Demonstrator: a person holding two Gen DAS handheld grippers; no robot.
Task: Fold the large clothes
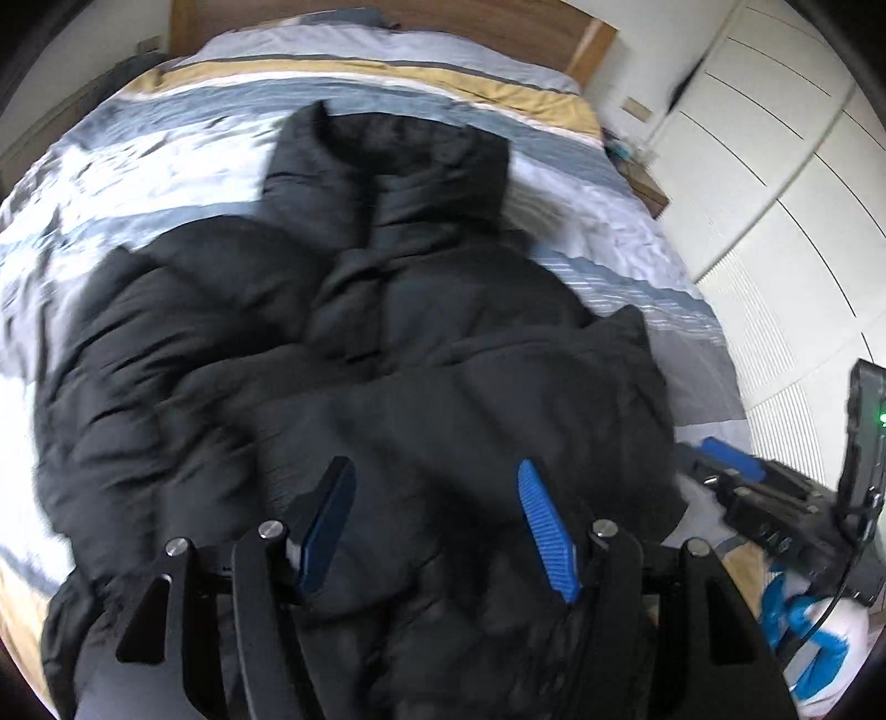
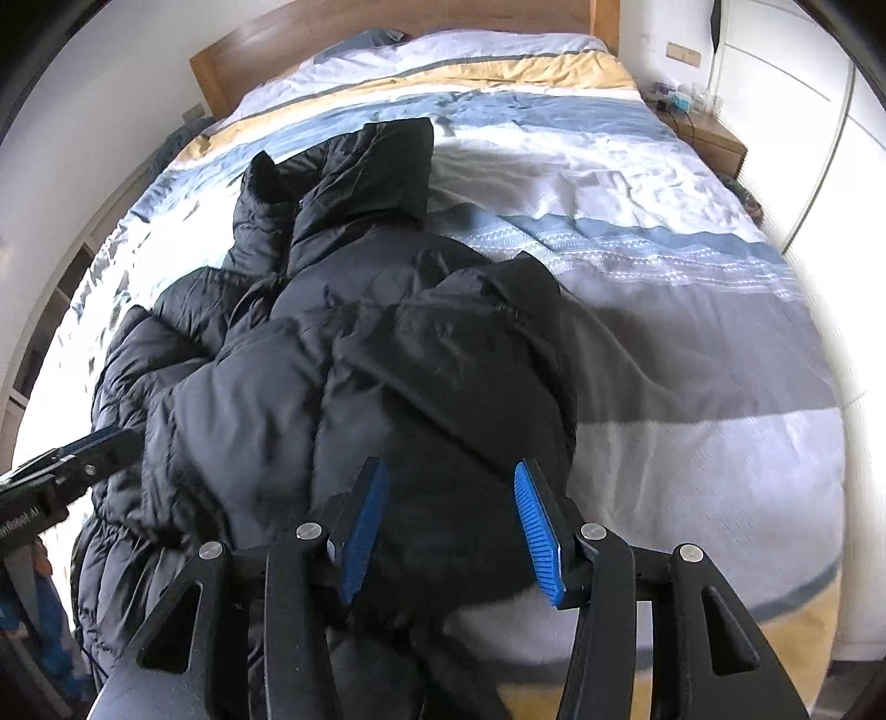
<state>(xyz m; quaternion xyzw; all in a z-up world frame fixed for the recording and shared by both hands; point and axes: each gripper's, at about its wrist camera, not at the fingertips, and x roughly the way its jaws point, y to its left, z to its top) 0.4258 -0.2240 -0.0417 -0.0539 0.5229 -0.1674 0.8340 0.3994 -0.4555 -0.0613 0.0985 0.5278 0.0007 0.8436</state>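
Blue-padded fingers (image 2: 531, 526) parted above jacket (image 2: 332, 360)

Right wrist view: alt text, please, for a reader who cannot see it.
A black puffer jacket lies rumpled on a striped bed, collar toward the wooden headboard. The right gripper hangs open above its hem; the left gripper enters at the left edge.

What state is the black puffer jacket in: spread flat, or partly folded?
Partly folded: the black puffer jacket has a sleeve doubled over its body on the striped bedspread, its collar lying flat.

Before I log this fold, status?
Both claws open, left, right, holding nothing. Black jacket bunched on bed, sleeve folded over. Nothing in the way.
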